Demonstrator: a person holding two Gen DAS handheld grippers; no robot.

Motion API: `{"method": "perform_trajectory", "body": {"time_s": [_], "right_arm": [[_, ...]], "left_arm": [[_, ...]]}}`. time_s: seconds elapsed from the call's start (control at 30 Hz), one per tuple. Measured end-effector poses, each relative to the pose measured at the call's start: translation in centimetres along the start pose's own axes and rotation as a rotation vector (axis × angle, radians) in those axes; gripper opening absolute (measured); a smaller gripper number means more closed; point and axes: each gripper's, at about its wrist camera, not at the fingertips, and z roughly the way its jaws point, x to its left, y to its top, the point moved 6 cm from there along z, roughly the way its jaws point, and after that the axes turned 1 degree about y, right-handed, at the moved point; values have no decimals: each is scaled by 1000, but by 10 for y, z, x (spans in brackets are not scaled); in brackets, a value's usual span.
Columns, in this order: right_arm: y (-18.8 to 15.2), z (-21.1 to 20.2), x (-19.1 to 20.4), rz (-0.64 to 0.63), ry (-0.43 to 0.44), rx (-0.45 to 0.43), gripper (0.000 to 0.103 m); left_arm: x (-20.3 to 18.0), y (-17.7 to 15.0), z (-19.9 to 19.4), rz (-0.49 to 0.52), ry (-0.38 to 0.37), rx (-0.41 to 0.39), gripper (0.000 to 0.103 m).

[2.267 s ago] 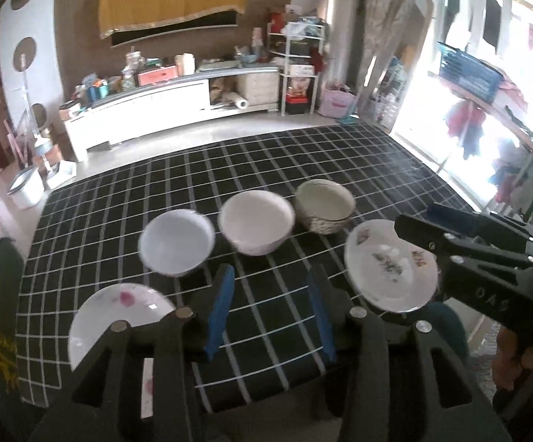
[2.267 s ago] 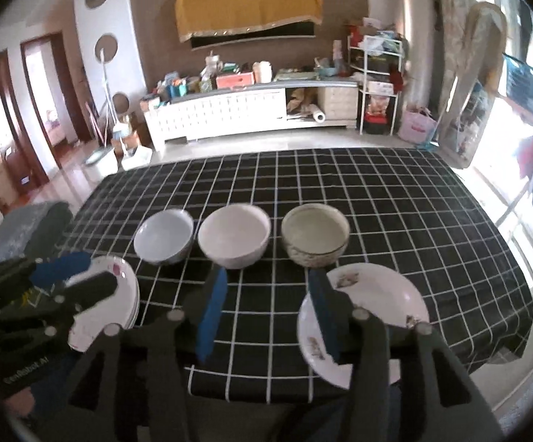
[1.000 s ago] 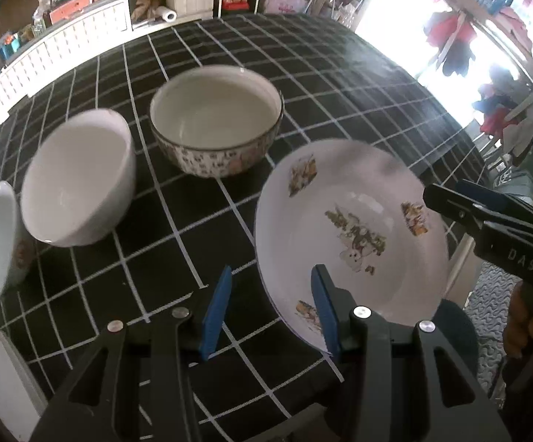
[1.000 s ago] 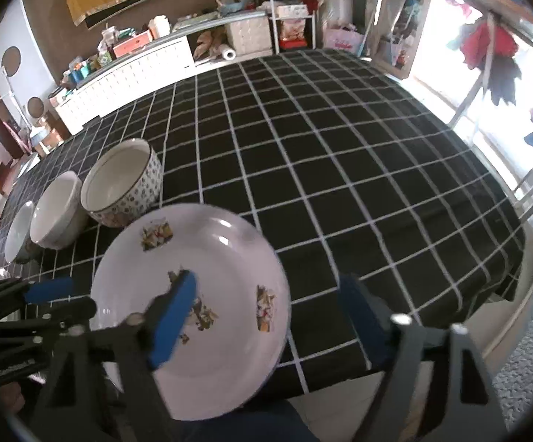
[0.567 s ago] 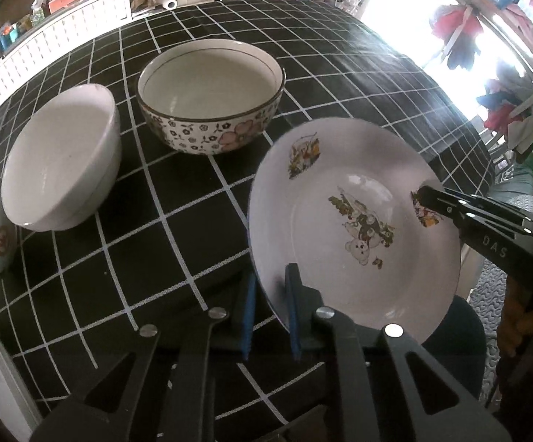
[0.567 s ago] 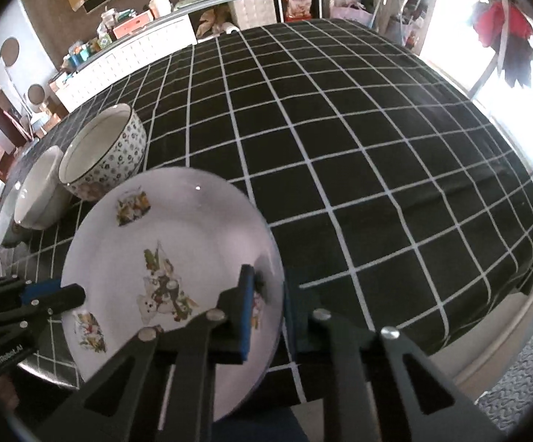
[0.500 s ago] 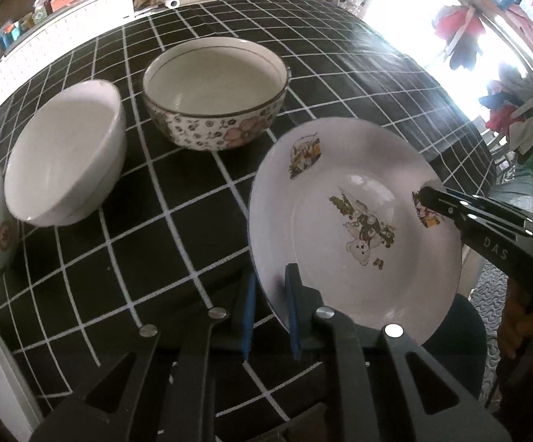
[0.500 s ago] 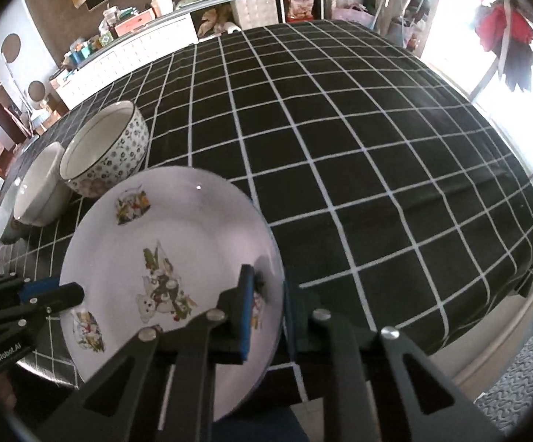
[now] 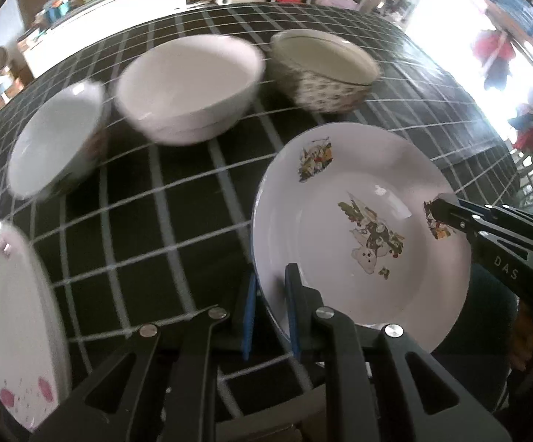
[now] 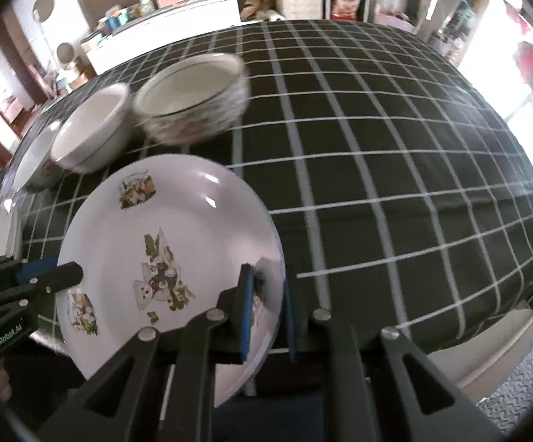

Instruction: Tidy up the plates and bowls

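Left gripper (image 9: 269, 309) and right gripper (image 10: 266, 311) fingers clamp opposite rims of the white cartoon-printed ceramic plate (image 9: 358, 228) above the black checked table (image 9: 148, 191).

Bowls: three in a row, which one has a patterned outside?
The patterned bowl at the right end of the row, nearest the cartoon plate. The middle bowl is plain white; the left bowl is blurred.
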Motion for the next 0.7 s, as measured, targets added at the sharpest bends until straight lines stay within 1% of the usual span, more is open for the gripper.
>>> {"method": "perform_trajectory", "body": {"time_s": [0.13,0.23,0.33,0.57,0.7], "right_arm": [[-2,3,30,-60,9,7,19],[3,8,47,-86,25,15,19],[5,12,63,-117,25,14,19],[9,19,88,-155,47,21,19],[10,21,97,-173,54,25,19]], "left_arm": [[25,-14,-7,-55,18,-6,13],[42,-22,-11,-92,29,-13,13],[55,-29,-18,-111,46,-22,13],[84,-40,-22,-165,60,-33,13],[93,-43,-25,-186,64,-40,13]]}}
